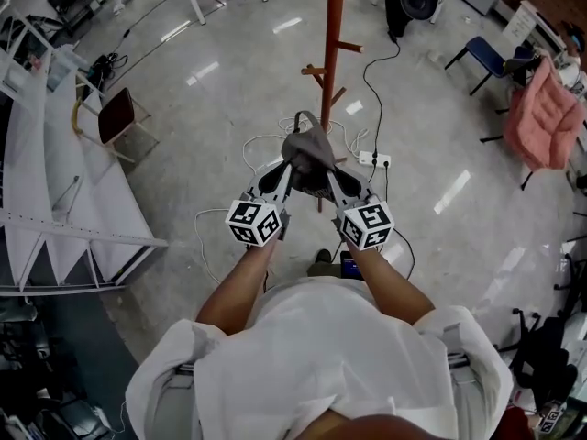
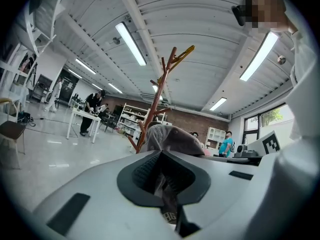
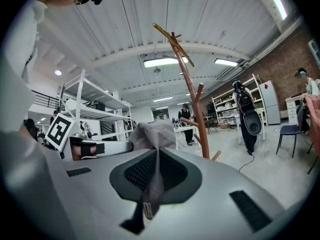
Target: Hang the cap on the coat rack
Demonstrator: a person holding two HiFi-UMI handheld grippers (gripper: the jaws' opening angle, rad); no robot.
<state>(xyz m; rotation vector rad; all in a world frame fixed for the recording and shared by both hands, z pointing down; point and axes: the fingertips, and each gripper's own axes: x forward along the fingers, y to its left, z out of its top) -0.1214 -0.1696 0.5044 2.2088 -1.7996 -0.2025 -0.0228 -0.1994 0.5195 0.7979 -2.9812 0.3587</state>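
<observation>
A grey cap [image 1: 307, 148] hangs between my two grippers, just in front of the red-brown wooden coat rack [image 1: 331, 44]. My left gripper [image 1: 290, 165] is shut on the cap's left side, and my right gripper [image 1: 325, 165] is shut on its right side. In the left gripper view the cap [image 2: 172, 139] bulges above the closed jaws, with the rack [image 2: 161, 91] rising behind it. The right gripper view shows cap fabric [image 3: 152, 134] pinched in the jaws and the rack's pole [image 3: 192, 94] standing to the right. The rack's pegs [image 1: 347, 47] stick out above the cap.
A white power strip [image 1: 374, 159] and cables lie on the floor by the rack's base. White shelving [image 1: 55, 191] and a chair [image 1: 115, 115] stand at the left. A pink-cushioned chair [image 1: 543, 113] is at the right. People stand in the background [image 2: 93, 111].
</observation>
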